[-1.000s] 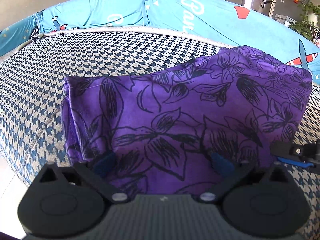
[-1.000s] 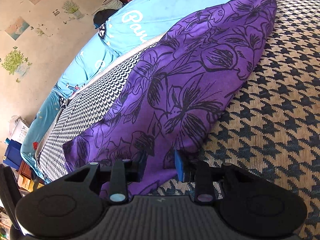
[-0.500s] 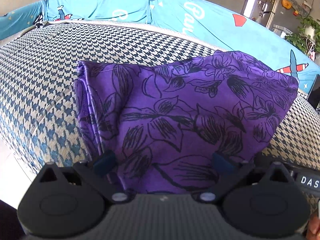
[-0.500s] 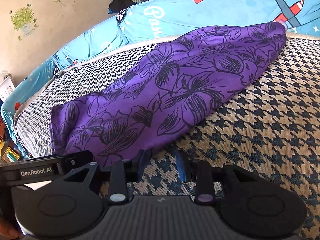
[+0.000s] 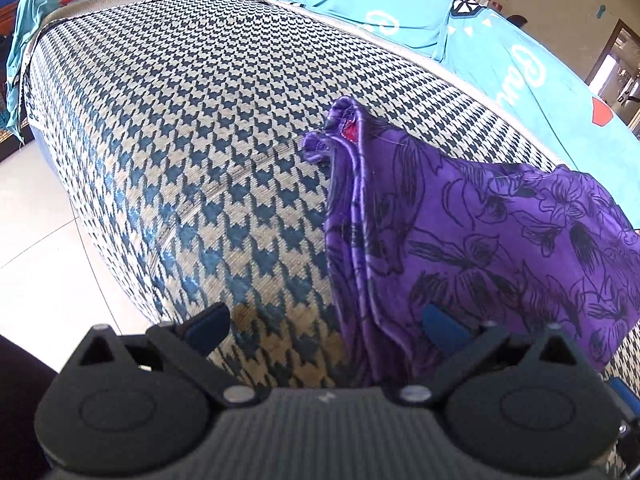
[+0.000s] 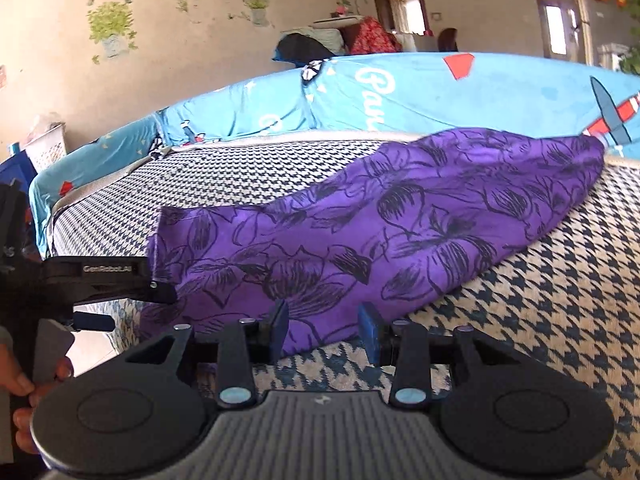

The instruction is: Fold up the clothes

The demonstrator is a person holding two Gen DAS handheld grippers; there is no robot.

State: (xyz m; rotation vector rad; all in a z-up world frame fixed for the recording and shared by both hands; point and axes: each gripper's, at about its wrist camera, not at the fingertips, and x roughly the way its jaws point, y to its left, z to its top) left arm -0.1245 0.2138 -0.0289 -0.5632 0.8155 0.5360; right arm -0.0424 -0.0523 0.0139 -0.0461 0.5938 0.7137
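Note:
A purple garment with black flower outlines lies folded on the houndstooth sofa seat. Its layered left edge shows in the left wrist view. My left gripper is open and empty at the seat's front edge, with that edge between its fingers. In the right wrist view the garment stretches from the front left to the back right. My right gripper is open and empty just before the garment's near edge. The left gripper shows there at the garment's left end.
Blue printed back cushions line the far side of the seat. White tiled floor lies below the seat's front edge. A wall with plant stickers and doorways stands behind the sofa. Bare seat lies right of the garment.
My left gripper has swung left, so the garment now sits at its right side. My right gripper has drawn back and levelled; the garment's edge is no longer between its fingers.

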